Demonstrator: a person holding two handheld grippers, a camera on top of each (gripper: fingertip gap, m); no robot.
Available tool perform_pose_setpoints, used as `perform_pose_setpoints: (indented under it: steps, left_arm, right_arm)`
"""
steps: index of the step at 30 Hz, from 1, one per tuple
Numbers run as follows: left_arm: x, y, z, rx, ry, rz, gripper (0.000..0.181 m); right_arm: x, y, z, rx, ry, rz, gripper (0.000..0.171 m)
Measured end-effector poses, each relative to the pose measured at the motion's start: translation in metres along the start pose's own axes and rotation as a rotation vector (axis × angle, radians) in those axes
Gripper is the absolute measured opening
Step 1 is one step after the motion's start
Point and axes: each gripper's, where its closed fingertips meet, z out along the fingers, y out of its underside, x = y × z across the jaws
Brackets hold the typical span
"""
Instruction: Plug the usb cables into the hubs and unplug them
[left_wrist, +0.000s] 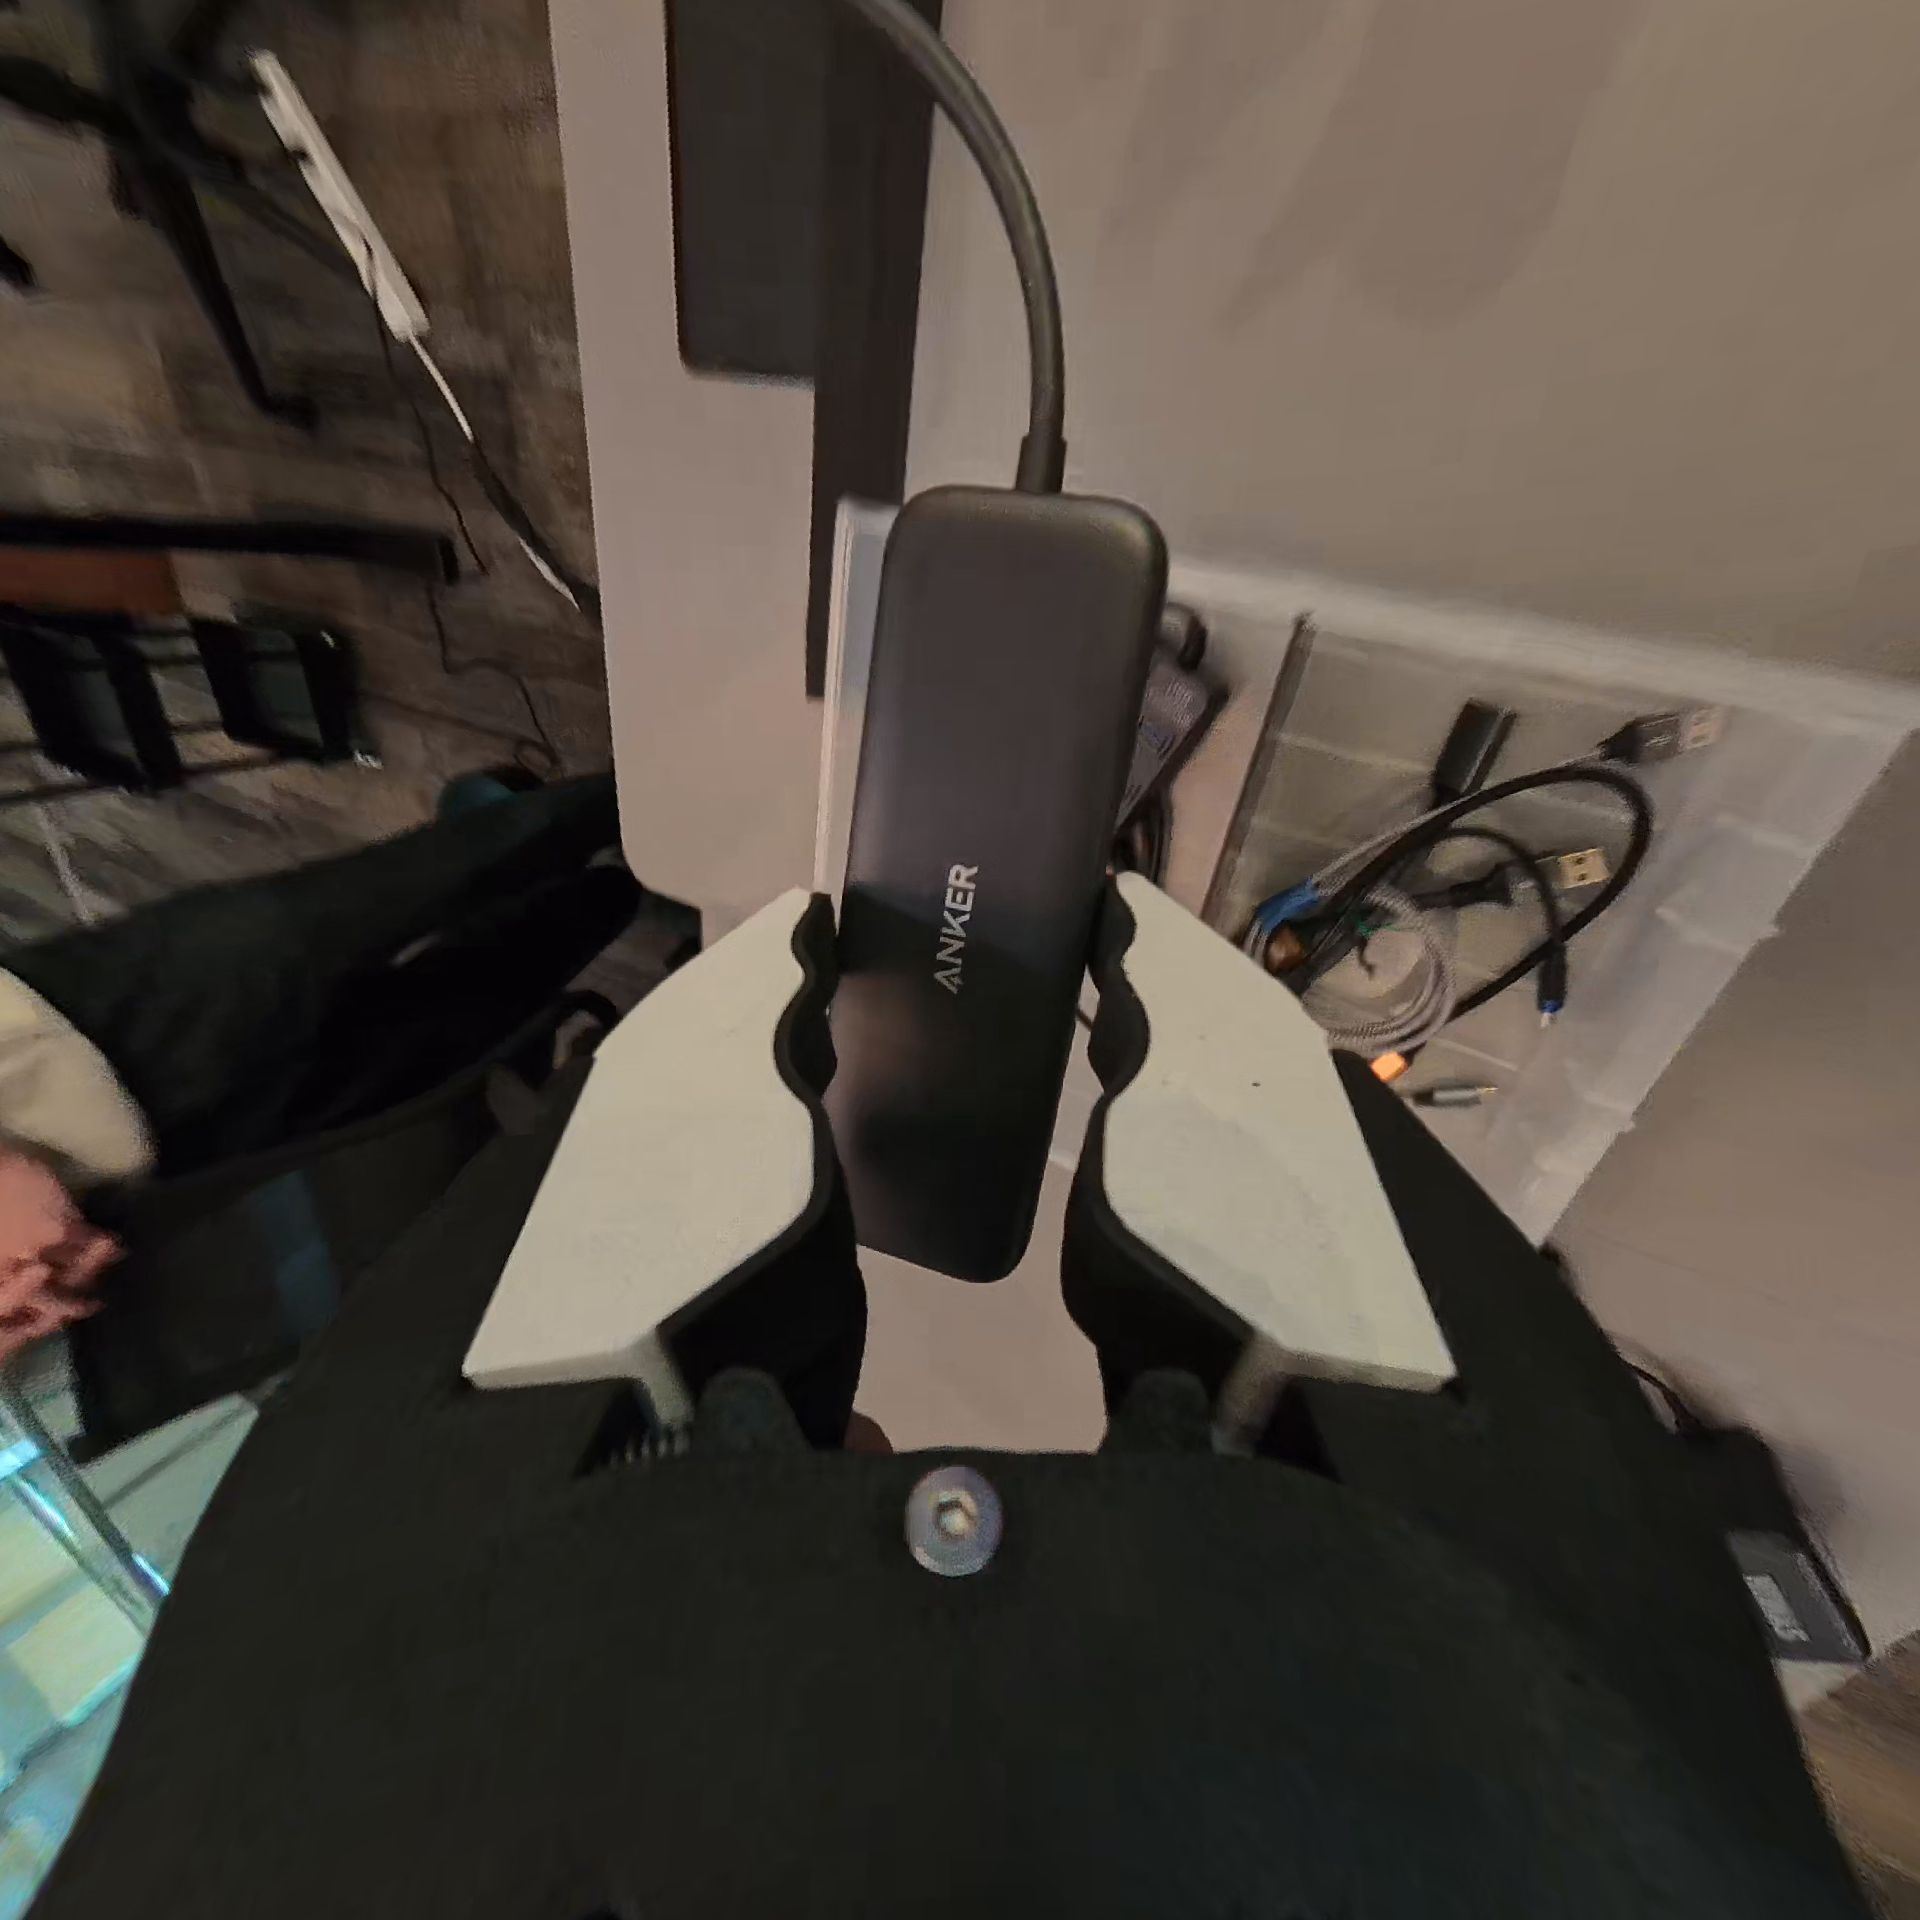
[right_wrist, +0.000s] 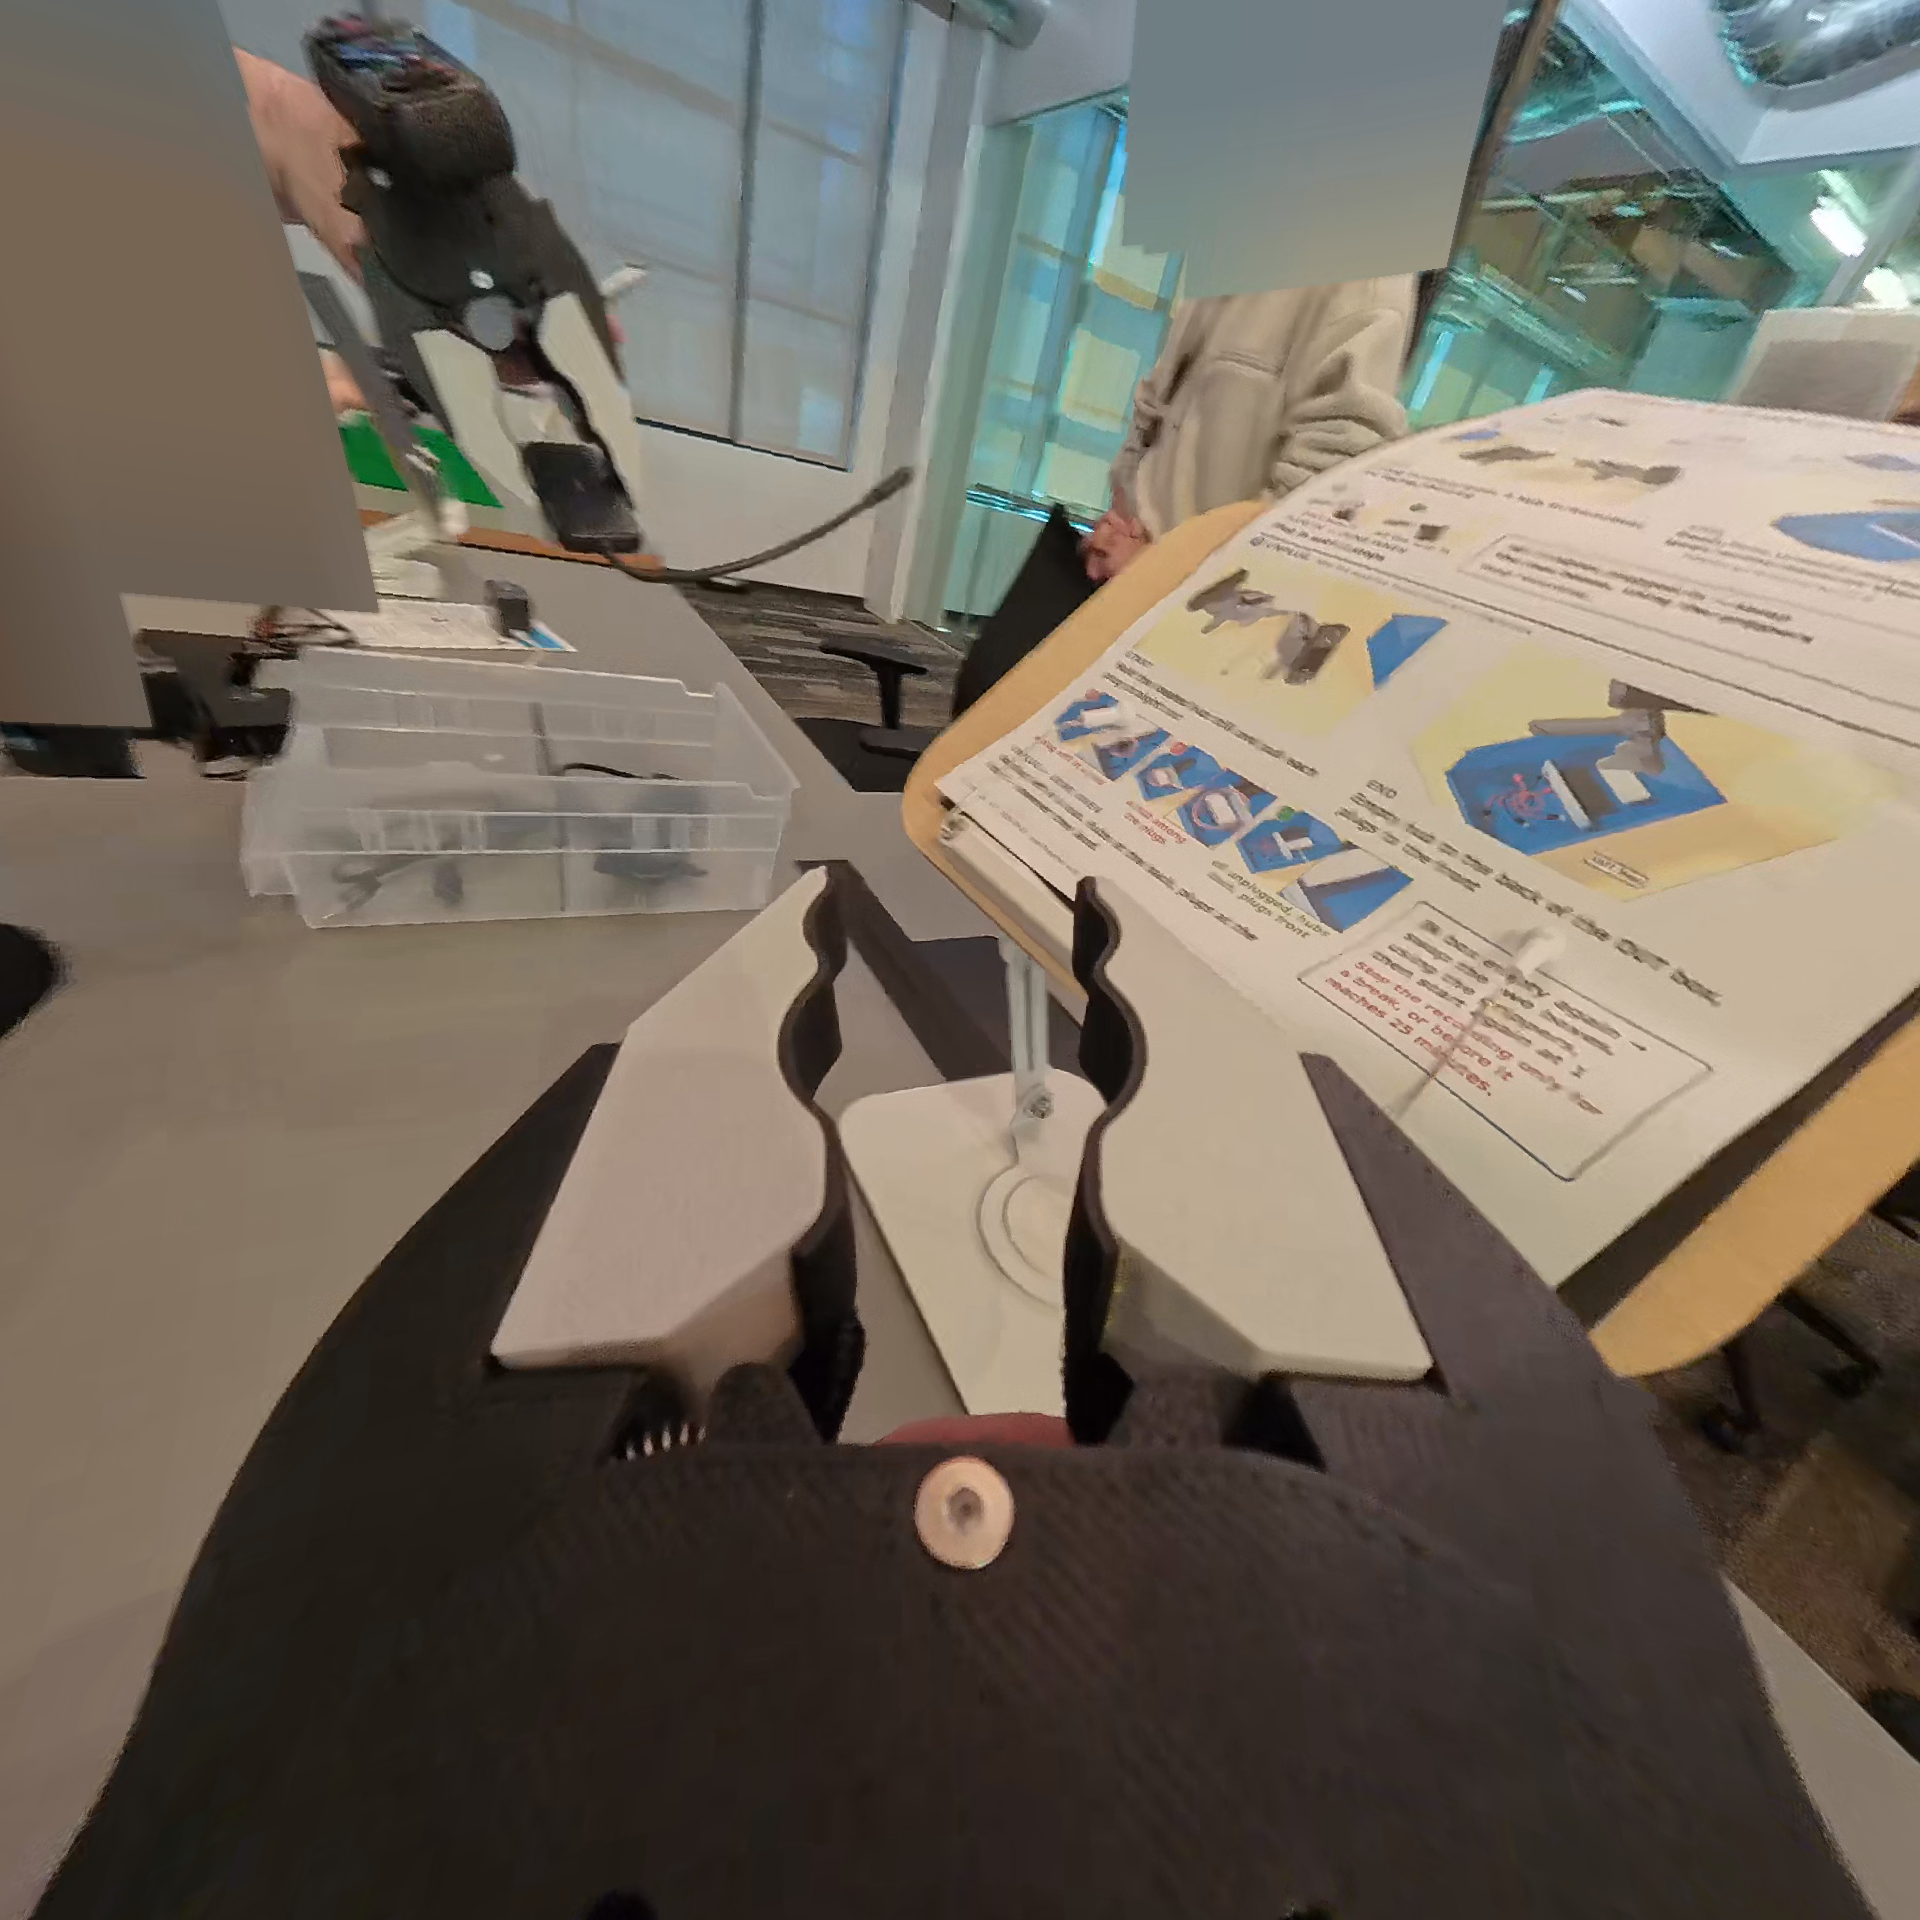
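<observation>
Hub held, right tongs idle.
My left tongs (left_wrist: 961, 925) clamp the dark branded hub (left_wrist: 987, 831); my right tongs (right_wrist: 951, 914) gape empty above the bench (right_wrist: 260, 1091).

Left wrist view close on hub (left_wrist: 997, 862), right view sees it afar (right_wrist: 582, 497)

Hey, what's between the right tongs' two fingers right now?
Nothing held. The right wrist view shows the right tongs open, with only the white stand base on the table seen through the gap. The hub sits in the left tongs.

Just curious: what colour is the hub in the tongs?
Dark grey, nearly black hub; clearest in left wrist view.
</observation>
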Motion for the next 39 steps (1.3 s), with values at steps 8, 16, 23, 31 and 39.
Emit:
perform_pose_setpoints:
  steps: [8,16,23,31,39]
  left_arm:
    - [0.092,-0.145,-0.006,0.207,0.077,0.281,0.047]
    - [0.168,-0.259,0.054,0.347,0.216,0.472,0.047]
    - [0.208,-0.301,0.120,0.350,0.331,0.568,0.047]
    - [0.230,-0.325,0.162,0.372,0.379,0.627,0.047]
    - [0.242,-0.331,0.174,0.389,0.435,0.643,0.047]
  right_arm:
    - [-0.013,-0.041,-0.047,0.056,-0.087,-0.060,0.040]
    - [-0.011,-0.077,-0.105,0.126,-0.046,-0.119,0.039]
    - [-0.011,-0.094,-0.134,0.188,-0.022,-0.144,0.038]
    - [-0.009,-0.087,-0.132,0.170,-0.030,-0.134,0.038]
    - [-0.010,-0.085,-0.127,0.166,-0.045,-0.131,0.038]
